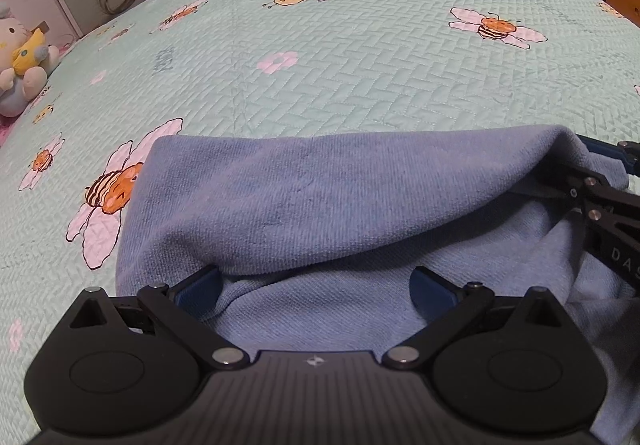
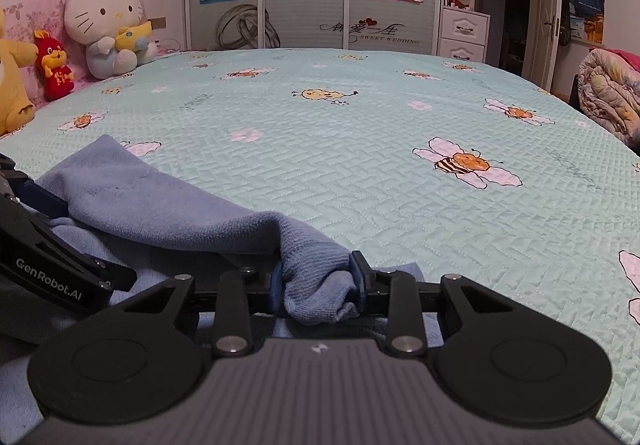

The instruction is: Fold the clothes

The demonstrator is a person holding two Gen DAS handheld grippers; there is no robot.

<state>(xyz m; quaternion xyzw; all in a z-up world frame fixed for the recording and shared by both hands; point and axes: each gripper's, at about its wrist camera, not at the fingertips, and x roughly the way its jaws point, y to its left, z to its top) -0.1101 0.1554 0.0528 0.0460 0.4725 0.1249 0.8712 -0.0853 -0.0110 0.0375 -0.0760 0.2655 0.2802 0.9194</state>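
- Nearest the right wrist camera, the right gripper (image 2: 318, 285) is pinching a bunched corner of the blue garment (image 2: 160, 205); cloth fills the gap between its pads, which press it from both sides.
- From that pinch the raised fold edge runs away to the left, toward the left gripper (image 1: 316, 283), so the garment's long axis lies across the view, roughly along the near edge of the bed (image 2: 360, 165).
- Left gripper: jaws spread wide, blue pads well apart, with the lower layer of cloth lying between them and the overhanging fold just above; nothing is clamped there.
- Blue garment sits at the near edge of the bed, its upper layer folded over a paler lower layer.
- My reading: the right hand is nearer its hold and ready to carry the corner; the left would need to close on the fold edge first, so both ends travel together toward the far side.
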